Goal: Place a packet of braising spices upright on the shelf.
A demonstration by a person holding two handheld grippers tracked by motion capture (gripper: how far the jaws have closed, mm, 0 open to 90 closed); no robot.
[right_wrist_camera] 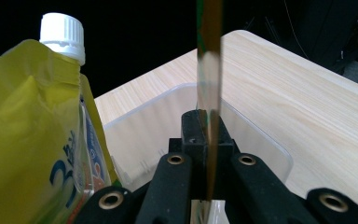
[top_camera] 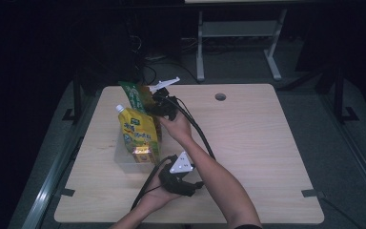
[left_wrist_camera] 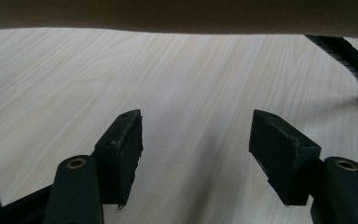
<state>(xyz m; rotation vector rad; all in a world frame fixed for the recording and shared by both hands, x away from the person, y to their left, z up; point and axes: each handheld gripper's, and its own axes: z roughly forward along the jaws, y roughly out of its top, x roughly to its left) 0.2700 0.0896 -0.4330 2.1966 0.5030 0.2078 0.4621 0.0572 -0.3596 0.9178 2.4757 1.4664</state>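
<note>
Gripping a flat green packet [top_camera: 134, 97] by its thin edge, the right gripper [top_camera: 158, 106] hangs over the far end of a clear bin [top_camera: 124, 155] on a pale wood table [top_camera: 257, 143]. Its jaws are clenched on the packet, which in the right gripper view stands edge-on, rising from the pads toward 12 o'clock [right_wrist_camera: 209, 70]. The bin's open mouth [right_wrist_camera: 261, 135] lies just beyond and below the jaws.

A yellow pouch [top_camera: 136, 131] with a white cap stands upright in the bin, at 9 o'clock in the right gripper view [right_wrist_camera: 32, 140]. A small yellow carton [top_camera: 143, 153] sits at the bin's near end.

The left gripper [top_camera: 178, 183] rests low on the table at 6 o'clock of the bin, jaws released and wide apart with nothing between them; bare wood [left_wrist_camera: 191, 93] shows in the gap.

The packet looks light, thin and floppy, likely with a slick film skin. A pinch near a sealed edge, as now, should hold best; a looser grip could let it slide or fold over. It should drop in easily beside the pouch, though it may lean or catch on the bin's rim.
</note>
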